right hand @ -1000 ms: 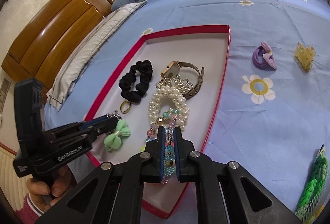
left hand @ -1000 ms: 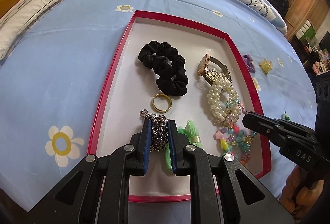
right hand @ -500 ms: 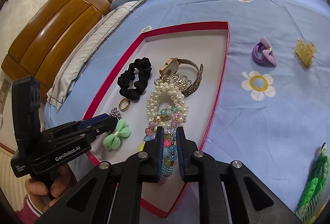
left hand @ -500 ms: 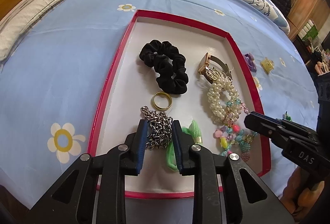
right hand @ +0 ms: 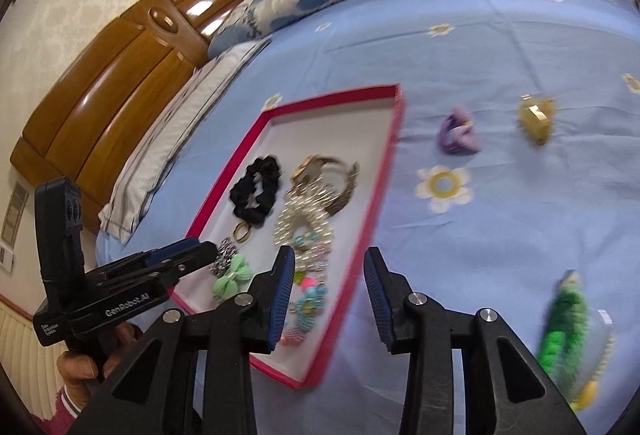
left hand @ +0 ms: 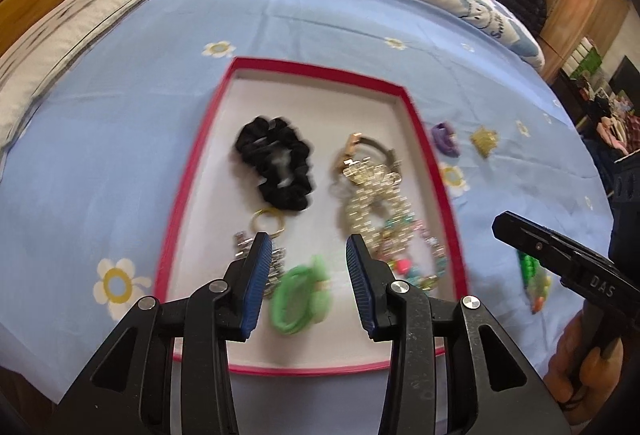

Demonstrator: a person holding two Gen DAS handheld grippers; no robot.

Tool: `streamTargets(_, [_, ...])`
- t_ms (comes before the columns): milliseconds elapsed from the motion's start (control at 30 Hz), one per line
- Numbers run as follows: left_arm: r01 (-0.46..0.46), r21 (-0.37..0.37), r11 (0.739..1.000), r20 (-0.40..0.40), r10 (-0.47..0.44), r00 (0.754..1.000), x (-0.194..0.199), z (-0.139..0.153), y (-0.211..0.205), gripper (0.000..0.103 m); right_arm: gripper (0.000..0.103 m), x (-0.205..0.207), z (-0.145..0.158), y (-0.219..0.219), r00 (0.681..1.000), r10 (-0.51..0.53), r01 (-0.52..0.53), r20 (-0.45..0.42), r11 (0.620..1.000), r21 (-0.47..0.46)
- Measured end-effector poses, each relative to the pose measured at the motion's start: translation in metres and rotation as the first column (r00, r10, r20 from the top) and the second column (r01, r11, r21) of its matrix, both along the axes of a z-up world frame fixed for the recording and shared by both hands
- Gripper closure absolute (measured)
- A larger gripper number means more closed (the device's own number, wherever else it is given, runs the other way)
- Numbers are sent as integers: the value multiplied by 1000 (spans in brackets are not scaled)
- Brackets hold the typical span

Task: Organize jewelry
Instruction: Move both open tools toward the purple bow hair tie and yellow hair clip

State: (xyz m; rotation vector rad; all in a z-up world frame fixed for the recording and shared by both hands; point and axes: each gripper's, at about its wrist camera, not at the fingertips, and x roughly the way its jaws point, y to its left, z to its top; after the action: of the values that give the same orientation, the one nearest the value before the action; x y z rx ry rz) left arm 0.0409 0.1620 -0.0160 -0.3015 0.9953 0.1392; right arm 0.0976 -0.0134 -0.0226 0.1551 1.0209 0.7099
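Jewelry: gathered in red tray (left hand: 192, 195) on bed (left hand: 100, 163).
Left claw (left hand: 308, 271): opening, empty, above silver chain (left hand: 276, 263).
Right claw (right hand: 328, 295): opening, nothing gripped, above beaded bracelet (right hand: 308, 299).
Purple tie (right hand: 456, 135): outside tray, unsorted.

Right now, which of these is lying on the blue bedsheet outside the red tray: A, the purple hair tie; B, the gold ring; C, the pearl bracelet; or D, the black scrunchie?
A: the purple hair tie lies on the bedsheet past the right-hand rim of the red tray, near the gold hair claw, while the other three sit inside the tray.
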Motion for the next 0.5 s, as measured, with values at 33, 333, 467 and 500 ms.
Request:
streamTargets(33, [11,0,1000,4,-11,1000,3,1,-5,66,64,2,1,-6,1000,-12,12,5,1000,-3])
streamTargets(333, [114,0,994,21,-114,993,33,12,-55,64,64,25,6,-62,991,-136,136,13,991,2])
streamTargets(467, [146,11,989,22,-146,989,47,15,-73,56,64,35,7,-80,985,-170,170,15,985,1])
streamTargets(500, [156,11,988,23,-156,987,52,15,-78,56,64,37,7,-82,984,-176,176,16,984,-1])
